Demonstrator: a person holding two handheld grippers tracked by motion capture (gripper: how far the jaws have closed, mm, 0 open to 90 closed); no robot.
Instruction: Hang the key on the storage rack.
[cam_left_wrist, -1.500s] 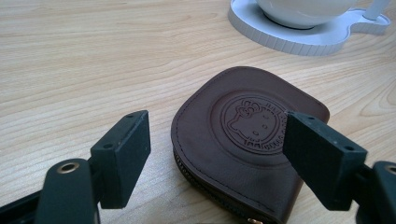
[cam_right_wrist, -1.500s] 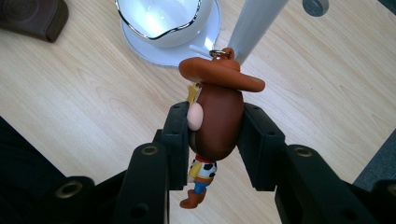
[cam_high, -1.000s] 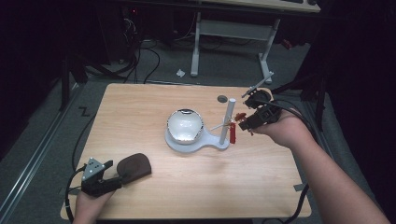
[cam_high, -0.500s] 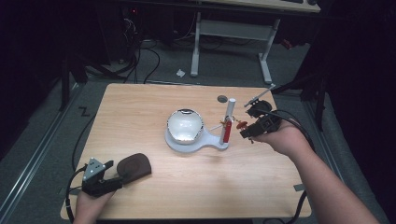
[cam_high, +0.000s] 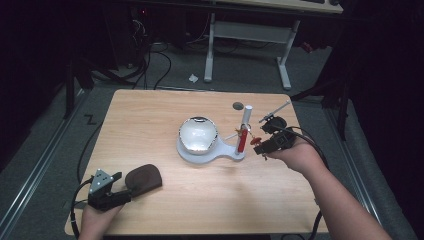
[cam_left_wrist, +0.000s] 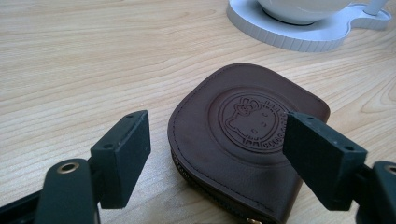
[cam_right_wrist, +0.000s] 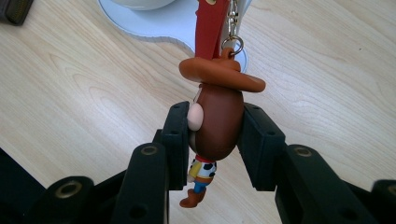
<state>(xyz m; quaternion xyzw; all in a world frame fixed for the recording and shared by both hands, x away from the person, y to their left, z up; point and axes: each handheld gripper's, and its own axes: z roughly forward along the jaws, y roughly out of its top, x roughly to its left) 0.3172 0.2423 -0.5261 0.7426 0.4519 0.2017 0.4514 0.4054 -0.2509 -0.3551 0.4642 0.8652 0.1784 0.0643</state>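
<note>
Wood table (cam_high: 150, 115) from the high view: right gripper (cam_high: 261, 146) sits just beside the white stand (cam_high: 212, 150), left gripper (cam_high: 116, 187) parked by the brown pouch (cam_high: 143, 178). Left gripper view: jaws wide apart, nothing held, pouch (cam_left_wrist: 247, 135) between them. Right gripper view: jaws clamped on the cowboy keychain (cam_right_wrist: 217, 112). I'd keep the red strap (cam_right_wrist: 210, 23) slack and squeeze steadily.

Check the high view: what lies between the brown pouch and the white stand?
Only bare wooden table separates the brown pouch from the white stand; the high view shows it.
</note>
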